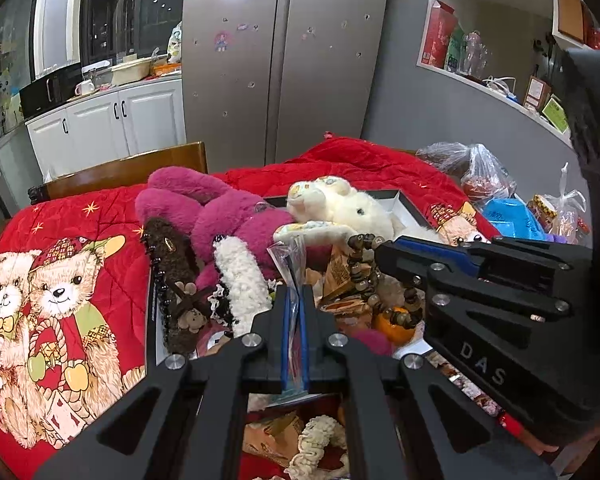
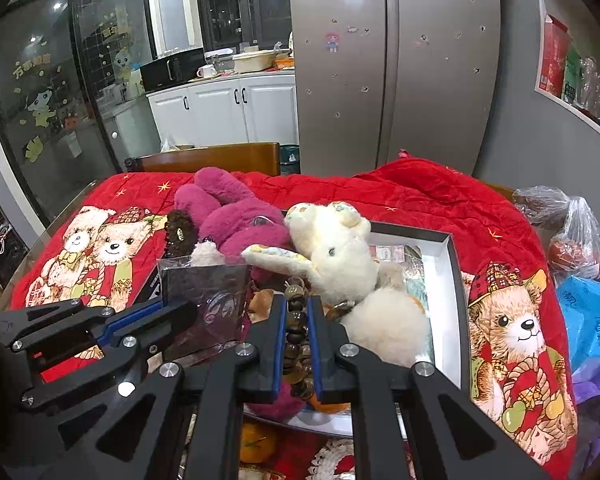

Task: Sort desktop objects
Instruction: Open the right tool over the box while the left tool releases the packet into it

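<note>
Jaws on both tools are clamped: the left gripper (image 1: 296,312) pinches a clear plastic packet (image 2: 208,300) and the right gripper (image 2: 297,332) grips a string of brown beads (image 2: 296,320), the 2 held side by side above a shallow box (image 2: 444,276) crowded with a cream plush rabbit (image 2: 336,256) and a magenta plush toy (image 2: 236,220). Dangling bead loops could snag the toys' fur on lifting, and the slick packet may slip free.
</note>
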{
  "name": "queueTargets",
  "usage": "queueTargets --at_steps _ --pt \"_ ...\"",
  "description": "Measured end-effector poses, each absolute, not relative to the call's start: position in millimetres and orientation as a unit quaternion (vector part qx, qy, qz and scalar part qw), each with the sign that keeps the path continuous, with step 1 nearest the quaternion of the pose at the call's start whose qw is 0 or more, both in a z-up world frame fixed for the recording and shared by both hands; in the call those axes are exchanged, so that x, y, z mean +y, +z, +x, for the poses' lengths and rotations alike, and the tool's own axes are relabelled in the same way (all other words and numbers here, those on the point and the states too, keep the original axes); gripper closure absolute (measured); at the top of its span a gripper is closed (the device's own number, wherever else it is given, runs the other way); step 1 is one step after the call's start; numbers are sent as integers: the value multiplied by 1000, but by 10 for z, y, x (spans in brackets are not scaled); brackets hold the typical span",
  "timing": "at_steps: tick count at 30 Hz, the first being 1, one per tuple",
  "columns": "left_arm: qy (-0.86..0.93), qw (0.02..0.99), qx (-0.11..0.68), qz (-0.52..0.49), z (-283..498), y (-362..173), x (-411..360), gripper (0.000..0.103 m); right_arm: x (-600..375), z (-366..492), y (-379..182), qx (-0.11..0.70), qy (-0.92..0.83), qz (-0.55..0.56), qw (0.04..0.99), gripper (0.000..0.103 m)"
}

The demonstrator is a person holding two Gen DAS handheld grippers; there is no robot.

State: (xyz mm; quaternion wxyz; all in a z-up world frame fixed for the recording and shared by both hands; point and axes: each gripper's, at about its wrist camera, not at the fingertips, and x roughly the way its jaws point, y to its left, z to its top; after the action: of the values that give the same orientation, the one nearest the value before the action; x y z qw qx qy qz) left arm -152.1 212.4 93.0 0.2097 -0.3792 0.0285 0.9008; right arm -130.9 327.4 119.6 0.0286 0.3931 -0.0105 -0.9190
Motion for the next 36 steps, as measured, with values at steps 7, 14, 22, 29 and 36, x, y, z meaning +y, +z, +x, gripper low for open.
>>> queueTargets --at_steps 7,14,22,29,36 --pt "899 208 31 -383 -1559 885 2126 98 3260 -1327 1164 -7 -917 399 29 92" --pt "914 169 52 -366 -1557 942 2074 38 3312 -1289 1240 -8 -926 377 2 49" --pt "924 153 58 -345 -1528 1056 2002 22 3425 -1255 1328 -32 -931 364 -2 41" --pt "925 148 52 -346 -1549 1054 1951 22 3398 -1237 1353 -26 -933 359 4 41" --pt "925 151 60 -344 -1503 1084 1985 22 3376 -1210 1388 -16 -935 354 -3 41"
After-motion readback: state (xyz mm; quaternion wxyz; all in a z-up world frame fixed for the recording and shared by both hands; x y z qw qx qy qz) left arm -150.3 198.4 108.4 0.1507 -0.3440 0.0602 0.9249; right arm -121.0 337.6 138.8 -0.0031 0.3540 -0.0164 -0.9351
